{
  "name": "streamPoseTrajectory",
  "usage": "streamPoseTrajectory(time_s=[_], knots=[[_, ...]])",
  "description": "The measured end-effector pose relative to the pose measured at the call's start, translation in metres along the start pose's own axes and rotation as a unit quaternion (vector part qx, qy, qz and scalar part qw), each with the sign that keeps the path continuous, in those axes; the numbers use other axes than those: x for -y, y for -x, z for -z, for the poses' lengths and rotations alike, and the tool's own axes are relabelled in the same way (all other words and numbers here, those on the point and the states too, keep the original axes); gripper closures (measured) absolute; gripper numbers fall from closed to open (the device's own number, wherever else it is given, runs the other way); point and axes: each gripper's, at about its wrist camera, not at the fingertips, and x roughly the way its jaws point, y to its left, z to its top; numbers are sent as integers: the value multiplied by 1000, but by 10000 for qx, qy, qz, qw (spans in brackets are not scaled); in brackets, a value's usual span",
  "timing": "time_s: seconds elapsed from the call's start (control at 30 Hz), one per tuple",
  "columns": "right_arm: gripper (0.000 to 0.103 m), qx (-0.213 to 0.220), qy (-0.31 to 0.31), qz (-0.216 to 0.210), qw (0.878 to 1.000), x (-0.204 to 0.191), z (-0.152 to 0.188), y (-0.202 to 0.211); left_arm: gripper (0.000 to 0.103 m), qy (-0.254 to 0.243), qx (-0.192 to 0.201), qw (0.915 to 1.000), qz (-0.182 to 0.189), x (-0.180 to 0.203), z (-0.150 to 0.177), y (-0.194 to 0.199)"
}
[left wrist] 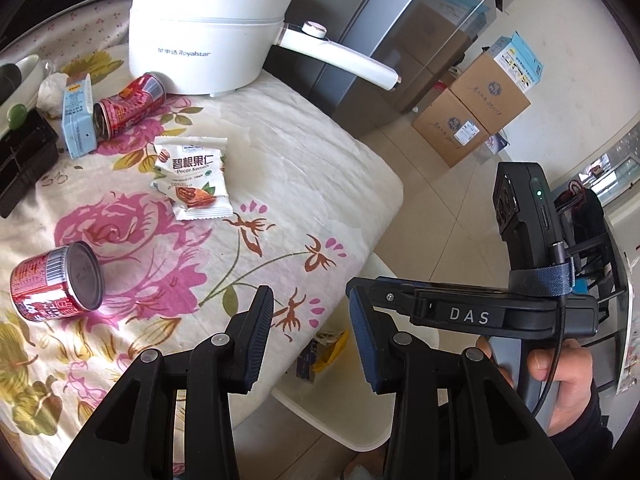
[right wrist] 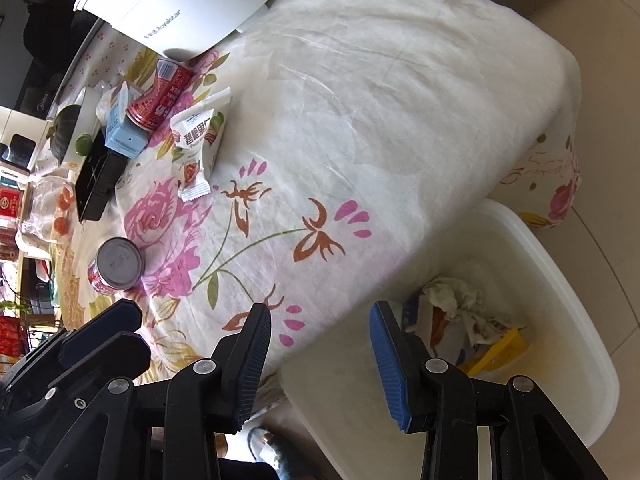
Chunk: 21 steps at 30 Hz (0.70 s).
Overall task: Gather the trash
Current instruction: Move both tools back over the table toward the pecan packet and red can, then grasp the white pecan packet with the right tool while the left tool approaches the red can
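On the floral tablecloth [left wrist: 280, 152] lie a white pecan snack packet [left wrist: 192, 178] [right wrist: 200, 144], a red can on its side near me [left wrist: 56, 282] [right wrist: 116, 266], another red can [left wrist: 130, 104] [right wrist: 162, 98] and a light blue carton [left wrist: 78, 116] [right wrist: 122, 130] by the white pot. A white bin [right wrist: 552, 280] beside the table holds crumpled paper and wrappers [right wrist: 460, 312]. My left gripper [left wrist: 310, 312] is open and empty over the table's edge. My right gripper [right wrist: 320, 328] is open and empty above the bin's rim; it also shows in the left wrist view [left wrist: 460, 312].
A white Royalstar electric pot [left wrist: 208, 28] stands at the back of the table, its handle sticking out right. A black tray [left wrist: 24, 160] and dishes sit at the left. Cardboard boxes [left wrist: 468, 112] stand on the tiled floor beside a grey cabinet.
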Motion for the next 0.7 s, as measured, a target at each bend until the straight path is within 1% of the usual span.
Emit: streamPoseTrajectory(time_s=[0.13,0.33,0.43,0.5,0.63,0.7], knots=[[57,-52,87,-7,9999,-11,-3,-8,61,144,118,9998,-106,-15,-8,9],[57,-190,197,25,9996,-25,-8,-26,60,489,298,9982,-201,-44,-19,24],[56,-238,247,-5,9994,-33,-11,-32,54,599,351,9966,-444,-61,-25,34],[49,-249,261,-83,9993,-37,-13,-35,52,770,449,9942,-598,-78,-30,43],[47,-219,297,-179,9992,-47,-19,-40,50,1235,588,9859,-963,-122,-38,59],[45,-215,289,-225,9991,-51,-23,-44,49,1428,626,9819,-1079,-140,-42,64]])
